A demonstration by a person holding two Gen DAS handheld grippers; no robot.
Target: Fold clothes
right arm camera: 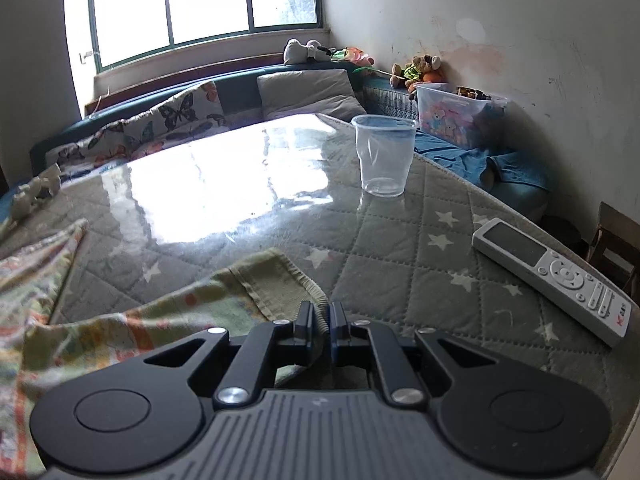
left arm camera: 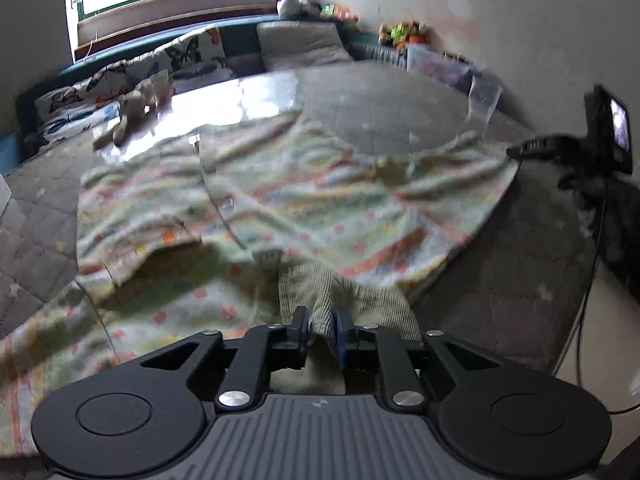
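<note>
A pale green garment (left arm camera: pixel 304 196) with orange and pastel prints lies spread and rumpled on the grey quilted table cover (left arm camera: pixel 392 112). My left gripper (left arm camera: pixel 322 320) is shut on a striped hem of the garment, holding it lifted toward the camera. My right gripper (right arm camera: pixel 320 316) is shut on a cuff or corner of the same garment (right arm camera: pixel 224 300), low over the star-quilted cover (right arm camera: pixel 440 264). The right gripper also shows in the left wrist view (left arm camera: pixel 520 148), holding the garment's far right corner.
A clear plastic cup (right arm camera: pixel 384 156) stands past the right gripper. A white remote (right arm camera: pixel 556 276) lies near the table's right edge. Small pale toys (left arm camera: pixel 136 108) sit at the far left. Cushions, a toy bin (right arm camera: pixel 452 116) and stuffed toys line the bench behind.
</note>
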